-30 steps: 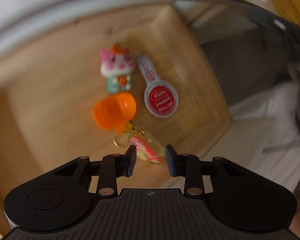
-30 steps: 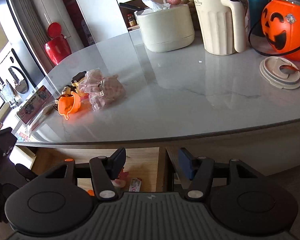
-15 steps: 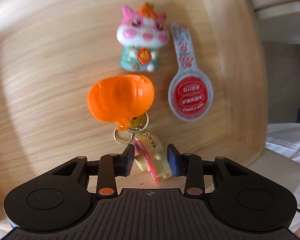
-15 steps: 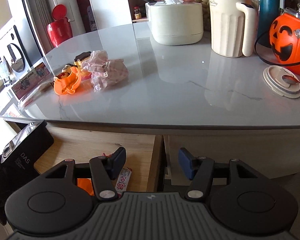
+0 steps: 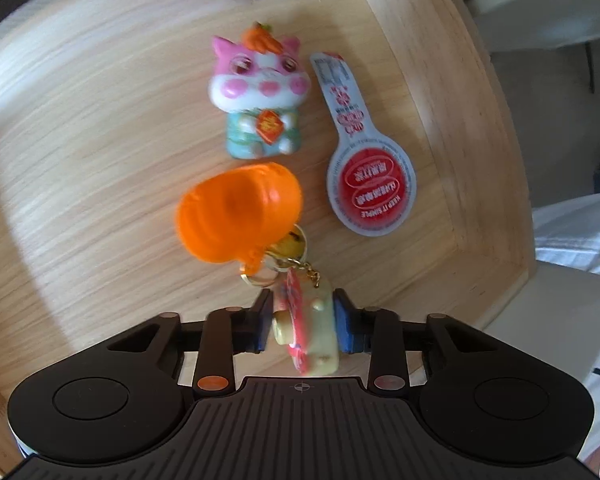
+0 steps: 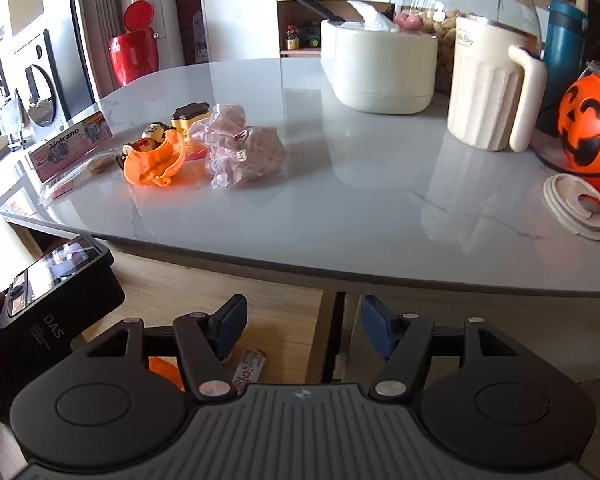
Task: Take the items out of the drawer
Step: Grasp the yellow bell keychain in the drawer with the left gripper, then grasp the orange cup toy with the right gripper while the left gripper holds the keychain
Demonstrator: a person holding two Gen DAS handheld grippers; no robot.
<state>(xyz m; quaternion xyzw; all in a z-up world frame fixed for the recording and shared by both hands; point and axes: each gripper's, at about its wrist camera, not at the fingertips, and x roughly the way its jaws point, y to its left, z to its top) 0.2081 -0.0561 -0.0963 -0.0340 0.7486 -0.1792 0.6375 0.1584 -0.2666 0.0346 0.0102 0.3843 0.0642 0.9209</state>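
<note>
My left gripper (image 5: 303, 326) clamps the yellow keychain charm (image 5: 306, 332) low in the drawer (image 5: 440, 92), just below the orange shell (image 5: 237, 212). I'd lift straight, keeping the chain clear. My right gripper (image 6: 303, 330) hangs open.

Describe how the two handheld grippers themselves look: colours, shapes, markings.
Both look alike. The left gripper and right gripper each have a black ribbed body with a small crosshair mark at its front edge, two round black discs at the sides, black linkage arms with silver pivot pins, and blue pads on the fingers. The left gripper also shows one orange pin.
</note>
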